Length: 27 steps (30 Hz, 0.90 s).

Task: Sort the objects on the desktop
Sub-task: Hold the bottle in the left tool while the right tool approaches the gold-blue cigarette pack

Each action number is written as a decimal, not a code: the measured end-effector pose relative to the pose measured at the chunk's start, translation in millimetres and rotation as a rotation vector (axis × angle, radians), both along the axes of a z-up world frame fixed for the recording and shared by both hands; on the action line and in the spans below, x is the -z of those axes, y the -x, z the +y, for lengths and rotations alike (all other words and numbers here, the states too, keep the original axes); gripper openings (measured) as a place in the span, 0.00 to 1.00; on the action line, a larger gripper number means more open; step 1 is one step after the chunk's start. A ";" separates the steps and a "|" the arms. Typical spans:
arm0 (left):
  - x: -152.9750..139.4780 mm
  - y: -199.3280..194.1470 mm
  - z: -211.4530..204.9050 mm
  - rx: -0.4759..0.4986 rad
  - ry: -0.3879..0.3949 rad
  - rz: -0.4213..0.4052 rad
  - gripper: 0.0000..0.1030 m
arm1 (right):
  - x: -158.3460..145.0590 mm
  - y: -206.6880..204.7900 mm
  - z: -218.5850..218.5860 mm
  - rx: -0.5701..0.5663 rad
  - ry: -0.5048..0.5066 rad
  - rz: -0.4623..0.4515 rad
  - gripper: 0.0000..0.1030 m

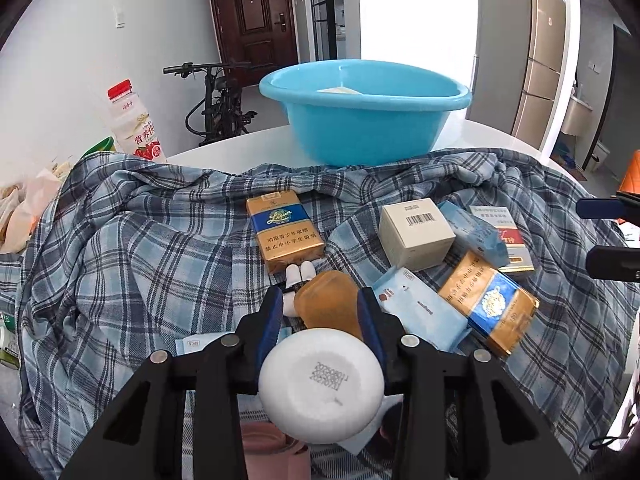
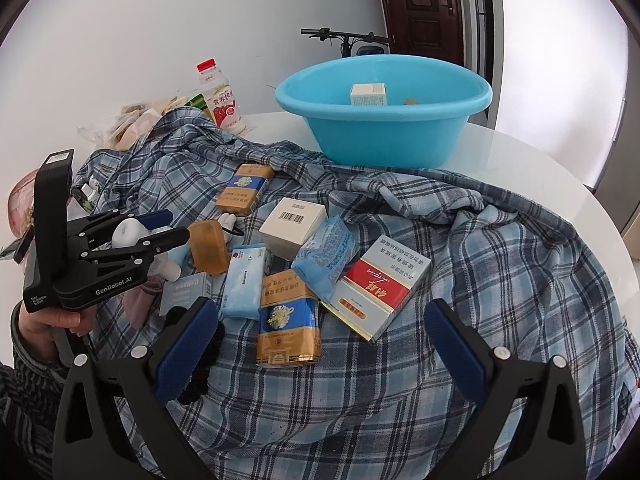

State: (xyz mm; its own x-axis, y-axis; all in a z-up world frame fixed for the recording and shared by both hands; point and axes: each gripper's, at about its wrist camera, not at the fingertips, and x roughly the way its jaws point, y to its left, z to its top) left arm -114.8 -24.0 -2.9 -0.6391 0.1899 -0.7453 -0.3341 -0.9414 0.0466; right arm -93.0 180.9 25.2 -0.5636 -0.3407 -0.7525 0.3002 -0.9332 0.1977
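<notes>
My left gripper (image 1: 320,312) is shut on a white round bottle (image 1: 320,384), bottom toward the camera, held above the plaid shirt (image 1: 140,260); it also shows in the right wrist view (image 2: 176,226) with the white bottle (image 2: 127,232). An amber soap bar (image 1: 328,304) lies just beyond its fingertips. My right gripper (image 2: 320,344) is open and empty above a gold-blue cigarette pack (image 2: 288,320) and a red-white pack (image 2: 380,288). A blue basin (image 2: 384,120) at the back holds a small box (image 2: 368,94).
On the shirt lie another gold pack (image 1: 284,228), a white barcode box (image 1: 416,232), blue tissue packs (image 2: 244,284) and a small white figure (image 1: 298,276). A red-capped drink bottle (image 1: 134,124) and snack bags stand at the back left. The white table edge (image 2: 600,208) curves right.
</notes>
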 end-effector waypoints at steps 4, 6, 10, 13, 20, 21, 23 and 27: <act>-5.6 -12.0 -0.9 0.011 0.005 0.008 0.40 | 1.2 -6.7 -5.9 -0.026 -0.003 -0.001 1.00; -7.1 -16.8 -1.7 0.014 0.007 0.009 0.40 | 1.7 -10.0 -8.1 -0.038 -0.007 0.000 1.00; -7.9 -24.1 -5.4 0.012 0.013 0.005 0.40 | 1.6 -16.2 -11.5 -0.055 -0.017 0.004 1.00; -6.7 -28.5 -10.6 0.008 0.011 -0.004 0.40 | 3.3 -20.1 -14.5 -0.067 -0.035 0.004 1.00; -11.7 -37.5 -23.7 -0.022 -0.017 0.010 0.40 | 22.5 -26.6 -31.1 -0.126 -0.067 -0.047 1.00; -13.9 -39.4 -25.0 -0.021 -0.018 0.015 0.40 | 24.7 -28.4 -35.1 -0.140 -0.069 -0.048 1.00; -18.7 -43.2 -27.3 -0.018 -0.018 0.026 0.40 | 27.4 -30.9 -43.5 -0.166 -0.077 -0.047 1.00; -27.6 -49.1 -32.1 -0.022 -0.021 0.041 0.40 | 32.0 -34.4 -60.3 -0.209 -0.089 -0.037 1.00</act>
